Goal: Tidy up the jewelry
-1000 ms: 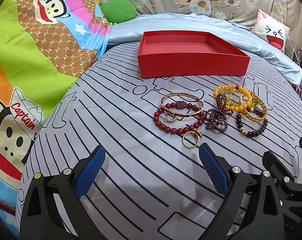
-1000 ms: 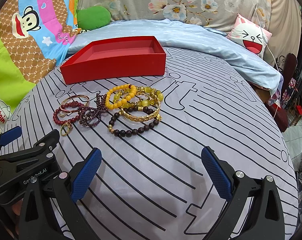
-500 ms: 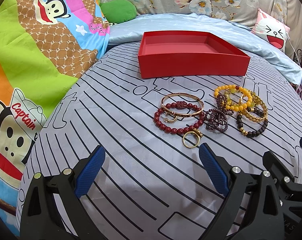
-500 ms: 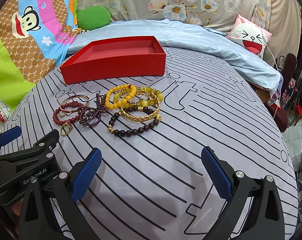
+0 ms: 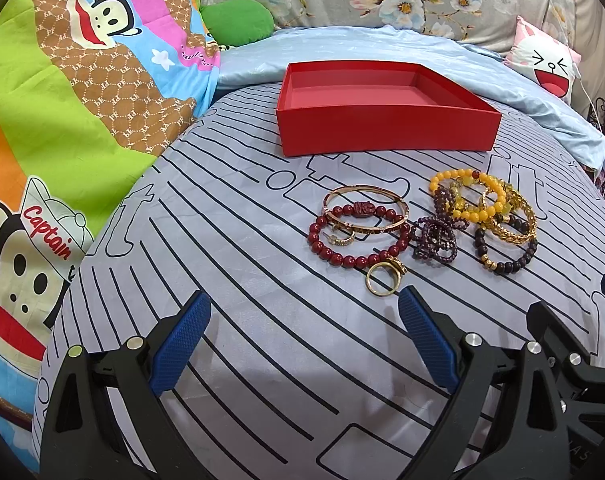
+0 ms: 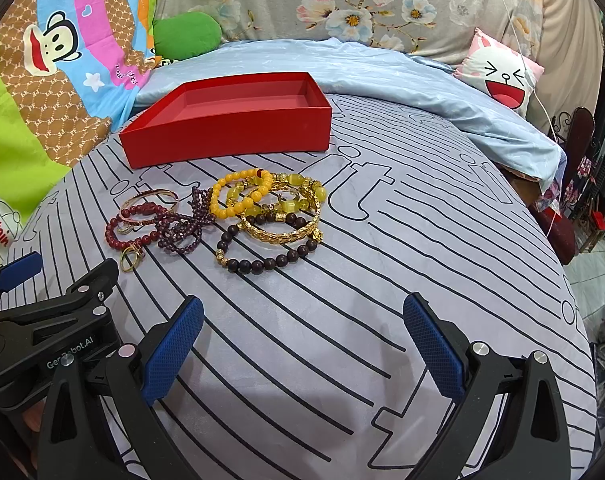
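Observation:
An empty red box (image 5: pixel 386 128) (image 6: pixel 230 128) sits at the far side of the striped grey cloth. In front of it lies a cluster of jewelry: a red bead bracelet (image 5: pixel 354 258) (image 6: pixel 116 240), a thin gold bangle (image 5: pixel 366 192), a gold ring (image 5: pixel 382 280) (image 6: pixel 129 259), a purple bead strand (image 5: pixel 434 240) (image 6: pixel 186 224), a yellow bead bracelet (image 5: pixel 468 192) (image 6: pixel 242 194), a gold chain bracelet (image 6: pixel 282 236) and a dark bead bracelet (image 5: pixel 506 256) (image 6: pixel 262 264). My left gripper (image 5: pixel 302 340) is open and empty, just short of the ring. My right gripper (image 6: pixel 302 344) is open and empty, nearer than the dark beads.
A cartoon monkey blanket (image 5: pixel 62 120) lies on the left. A light blue sheet (image 6: pixel 382 76), a green cushion (image 5: pixel 238 20) and a pink-white face pillow (image 6: pixel 498 76) lie behind the box. The bed edge drops off at the right (image 6: pixel 574 272).

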